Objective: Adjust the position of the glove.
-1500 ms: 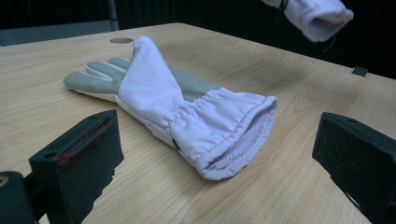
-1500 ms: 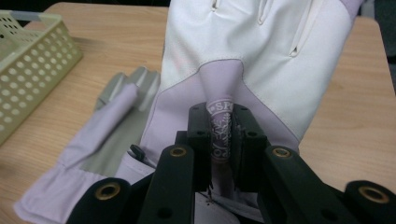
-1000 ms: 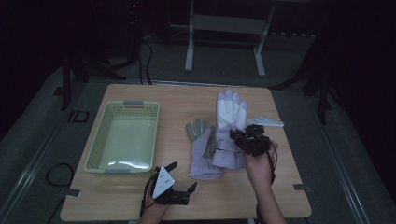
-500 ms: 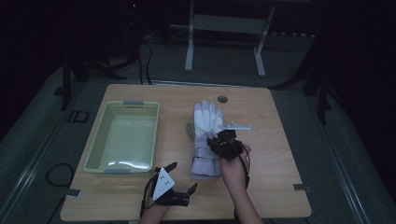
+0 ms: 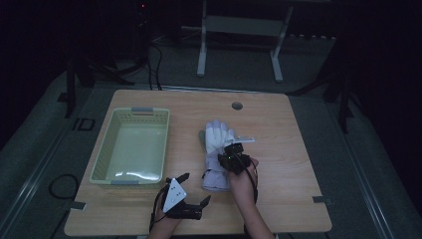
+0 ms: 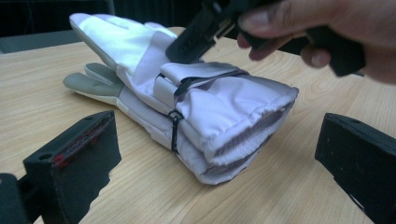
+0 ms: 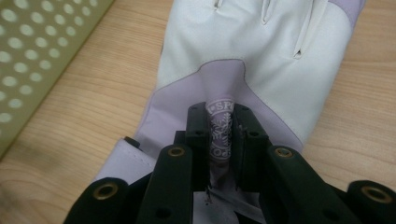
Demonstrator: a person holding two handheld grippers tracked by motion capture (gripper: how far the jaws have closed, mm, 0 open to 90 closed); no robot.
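From above, the pair of pale gloves (image 5: 217, 154) lies stacked near the middle of the wooden table (image 5: 293, 149), just right of the green basket (image 5: 132, 149). The right gripper (image 5: 234, 158) sits on top of them; the left gripper (image 5: 186, 196) rests near the front edge, jaws spread apart with nothing between.

Along the left gripper's jaws, the two gloves lie cuff-first, one on the other, with the right hand (image 6: 327, 28) over them.

Along the right gripper's jaws — clamped tight — a pinched fold of the upper glove's lilac fabric (image 7: 220, 130) with a printed emblem stands up between the pads.
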